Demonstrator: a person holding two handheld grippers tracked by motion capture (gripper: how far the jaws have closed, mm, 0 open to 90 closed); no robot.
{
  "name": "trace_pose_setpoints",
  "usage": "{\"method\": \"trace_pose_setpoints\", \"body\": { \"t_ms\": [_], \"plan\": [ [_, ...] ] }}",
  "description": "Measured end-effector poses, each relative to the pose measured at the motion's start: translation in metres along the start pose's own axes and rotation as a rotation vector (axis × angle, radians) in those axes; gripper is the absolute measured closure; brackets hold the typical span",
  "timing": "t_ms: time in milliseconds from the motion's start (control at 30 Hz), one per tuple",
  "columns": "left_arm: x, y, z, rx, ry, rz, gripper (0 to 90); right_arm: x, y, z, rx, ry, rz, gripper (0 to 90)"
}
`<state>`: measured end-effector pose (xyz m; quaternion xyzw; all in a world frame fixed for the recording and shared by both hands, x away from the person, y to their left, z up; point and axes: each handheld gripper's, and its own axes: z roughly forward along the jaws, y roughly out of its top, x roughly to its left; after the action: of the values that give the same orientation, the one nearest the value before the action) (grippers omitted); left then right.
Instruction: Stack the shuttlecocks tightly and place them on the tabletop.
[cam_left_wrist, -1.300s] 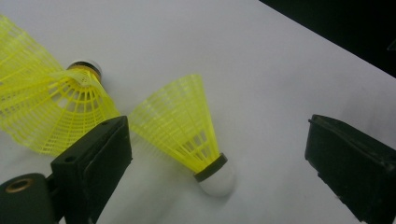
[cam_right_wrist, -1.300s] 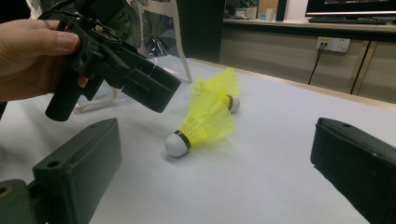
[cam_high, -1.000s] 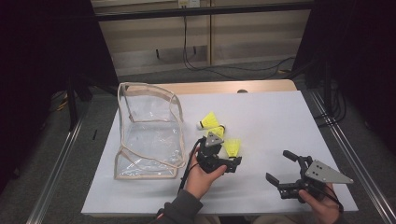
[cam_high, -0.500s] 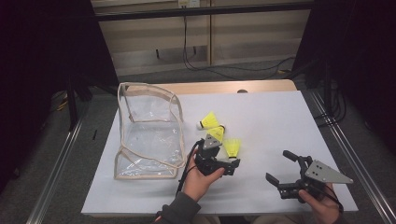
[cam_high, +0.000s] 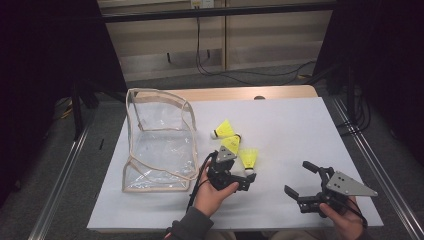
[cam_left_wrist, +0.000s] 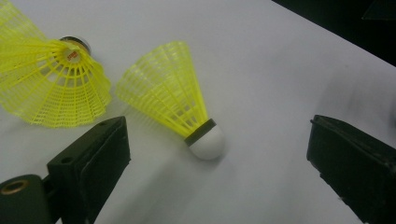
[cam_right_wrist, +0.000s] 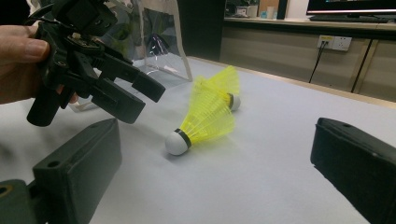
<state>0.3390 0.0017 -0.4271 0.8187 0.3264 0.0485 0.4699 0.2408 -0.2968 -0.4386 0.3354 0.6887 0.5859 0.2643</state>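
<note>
Three yellow plastic shuttlecocks lie mid-table. The nearest shuttlecock (cam_high: 249, 158) (cam_left_wrist: 175, 105) (cam_right_wrist: 205, 121) rests on its side, its white cork turned toward the left gripper (cam_high: 244, 181) (cam_left_wrist: 215, 156) (cam_right_wrist: 147, 100). That gripper hovers open just short of it, jaws set either side of the cork and touching nothing. A second shuttlecock (cam_high: 231, 144) (cam_left_wrist: 51, 88) and a third shuttlecock (cam_high: 225, 130) lie just beyond. The right gripper (cam_high: 298, 178) (cam_right_wrist: 219, 158) is held open and empty near the front right, facing the shuttlecocks from a distance.
A clear plastic bag (cam_high: 160, 145) with beige trim stands at the left of the white table (cam_high: 300, 125), close beside the left hand. Dark floor and metal rails flank both sides of the table.
The left gripper has drawn back slightly toward the near edge, staying open by the nearest shuttlecock. The right gripper and the shuttlecocks have not moved.
</note>
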Motion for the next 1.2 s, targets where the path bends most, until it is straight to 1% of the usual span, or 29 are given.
{"method": "trace_pose_setpoints", "body": {
  "t_ms": [100, 167, 333, 433, 533, 600, 733, 767, 800, 933, 967, 1000, 1033, 1133, 1167, 1200],
  "plan": [
    [-0.001, -0.001, -0.001, 0.005, -0.004, -0.001, 6.0, 0.000, 0.000, 0.000, -0.004, 0.001, 0.000, 1.2],
    [-0.002, -0.003, -0.002, 0.010, -0.011, 0.005, 6.0, 0.000, 0.000, 0.000, -0.004, 0.001, 0.000, 1.3],
    [-0.004, -0.007, -0.002, 0.017, -0.017, 0.002, 6.0, 0.000, 0.000, 0.000, -0.004, 0.002, -0.001, 1.2],
    [-0.005, -0.009, -0.002, 0.026, -0.024, 0.011, 5.7, -0.001, 0.000, 0.001, -0.004, 0.002, -0.002, 1.2],
    [-0.005, -0.010, -0.003, 0.023, -0.030, 0.003, 5.7, 0.000, 0.000, 0.001, -0.003, 0.002, -0.001, 1.2],
    [-0.006, -0.011, -0.003, 0.030, -0.035, 0.004, 5.6, 0.000, 0.000, 0.001, -0.002, 0.002, 0.001, 1.3],
    [-0.010, -0.012, -0.006, 0.040, -0.046, 0.034, 5.4, 0.000, 0.000, 0.000, -0.004, 0.001, -0.003, 1.2],
    [-0.010, -0.013, -0.007, 0.040, -0.055, 0.040, 5.3, 0.000, 0.000, 0.000, -0.003, 0.000, -0.003, 1.3],
    [-0.011, -0.014, -0.008, 0.042, -0.064, 0.043, 5.2, 0.000, 0.000, 0.000, 0.001, -0.002, 0.000, 1.3],
    [-0.014, -0.019, -0.009, 0.043, -0.072, 0.053, 4.6, 0.000, 0.000, 0.000, -0.001, -0.002, -0.001, 1.3],
    [-0.013, -0.020, -0.010, 0.049, -0.077, 0.063, 4.6, 0.000, 0.000, 0.000, -0.001, -0.002, -0.001, 1.3],
    [-0.013, -0.021, -0.010, 0.049, -0.078, 0.067, 4.4, 0.000, 0.000, 0.000, -0.002, -0.002, -0.002, 1.3],
    [-0.013, -0.021, -0.011, 0.046, -0.080, 0.060, 3.8, 0.000, 0.000, 0.000, -0.002, -0.003, -0.004, 1.3],
    [-0.014, -0.022, -0.013, 0.046, -0.080, 0.068, 3.5, 0.000, 0.000, 0.000, -0.002, -0.003, -0.003, 1.3],
    [-0.014, -0.022, -0.014, 0.039, -0.086, 0.067, 3.4, 0.000, 0.000, 0.000, 0.001, -0.002, -0.004, 1.3],
    [-0.014, -0.023, -0.015, 0.036, -0.090, 0.078, 3.4, 0.000, 0.000, 0.000, 0.000, -0.002, -0.006, 1.2]
  ]
}}
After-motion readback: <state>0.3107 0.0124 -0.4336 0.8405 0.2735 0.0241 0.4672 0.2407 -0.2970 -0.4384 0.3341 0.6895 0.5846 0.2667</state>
